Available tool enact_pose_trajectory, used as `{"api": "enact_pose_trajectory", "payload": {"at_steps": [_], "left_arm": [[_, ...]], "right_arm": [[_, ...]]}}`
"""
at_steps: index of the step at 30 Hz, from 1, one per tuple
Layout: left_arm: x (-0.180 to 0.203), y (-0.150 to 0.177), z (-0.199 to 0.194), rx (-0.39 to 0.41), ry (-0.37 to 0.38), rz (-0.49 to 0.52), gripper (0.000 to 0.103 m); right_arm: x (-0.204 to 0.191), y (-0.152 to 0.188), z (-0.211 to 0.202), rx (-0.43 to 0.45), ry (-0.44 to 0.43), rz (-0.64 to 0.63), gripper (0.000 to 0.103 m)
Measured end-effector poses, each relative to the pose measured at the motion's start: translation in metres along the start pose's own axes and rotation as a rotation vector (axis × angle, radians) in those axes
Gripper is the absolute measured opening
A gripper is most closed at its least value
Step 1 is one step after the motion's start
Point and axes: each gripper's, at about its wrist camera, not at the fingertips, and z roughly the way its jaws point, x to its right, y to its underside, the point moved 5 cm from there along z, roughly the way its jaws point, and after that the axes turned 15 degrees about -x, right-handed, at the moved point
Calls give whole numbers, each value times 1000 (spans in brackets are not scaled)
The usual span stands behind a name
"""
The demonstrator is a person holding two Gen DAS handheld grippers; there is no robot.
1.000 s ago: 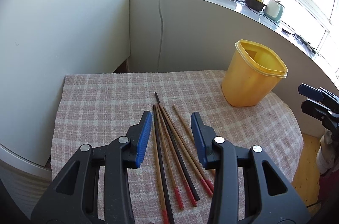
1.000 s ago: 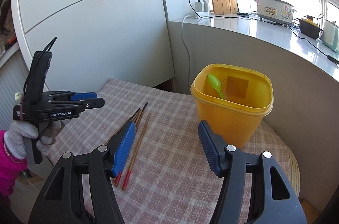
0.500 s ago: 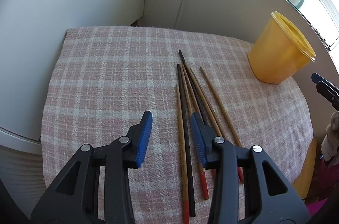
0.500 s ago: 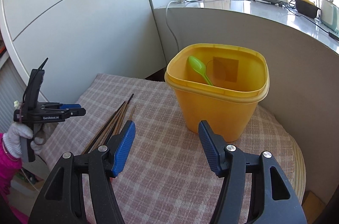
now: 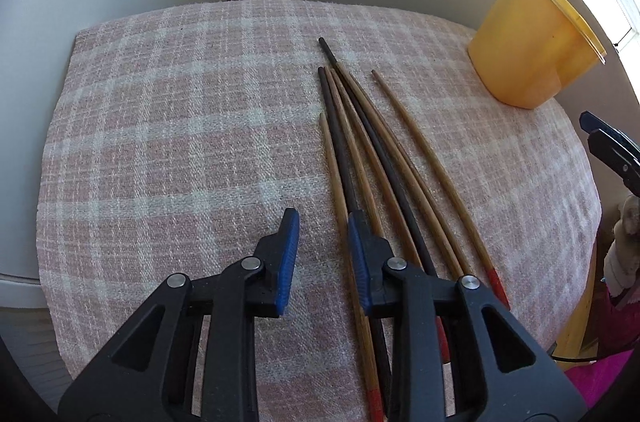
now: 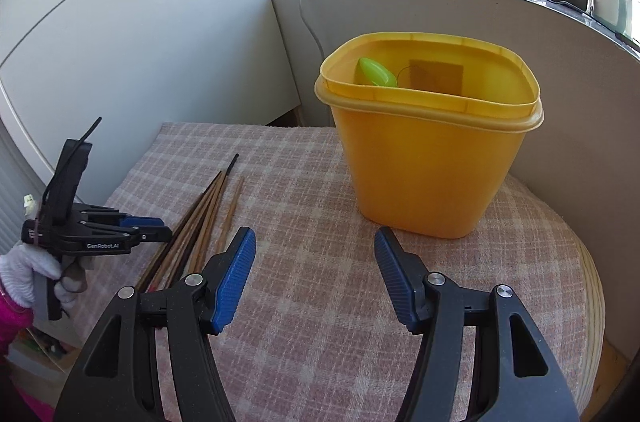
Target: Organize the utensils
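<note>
While both grippers hang low over it, the scene reads so:
Desk: covered by a pink checked cloth; its left and far edges meet white wall panels, its right side curves off to open floor.
Open room: bare cloth lies left of the sticks and between them and the tub.
Yellow tub: upright at the far right corner, close to the grey wall; a green spoon leans inside against its far-left wall.
Chopsticks: seven or so, lying flat in a narrow fan mid-desk, long axes running near to far, thin tips pointing away, red ends toward the near edge.
Right gripper: jaws wide apart, nothing between them, over bare cloth in front of the tub.
Left gripper: jaws have just been closing and stand at a narrow gap; the leftmost chopstick lies under that gap, not pinched; the right pad overlaps a dark stick.
</note>
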Motion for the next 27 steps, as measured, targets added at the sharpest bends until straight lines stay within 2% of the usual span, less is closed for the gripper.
{"api": "enact_pose_trajectory", "payload": {"at_steps": [8, 13, 20, 24, 27], "left_arm": [[13, -20, 15, -19, 7, 41, 25], [7, -29, 18, -11, 21, 24, 24], [3, -29, 13, -21, -26, 45, 21], [18, -27, 21, -56, -50, 48, 21], [24, -32, 26, -65, -59, 55, 21]], "right_arm": [[-43, -7, 26, -57, -2, -79, 61], [-70, -14, 60, -142, -15, -150, 61], [-81, -17, 100, -269, 10, -196, 61], [-85, -21, 114, -321, 34, -218, 60], [-86, -23, 126, -372, 38, -217, 52]]}}
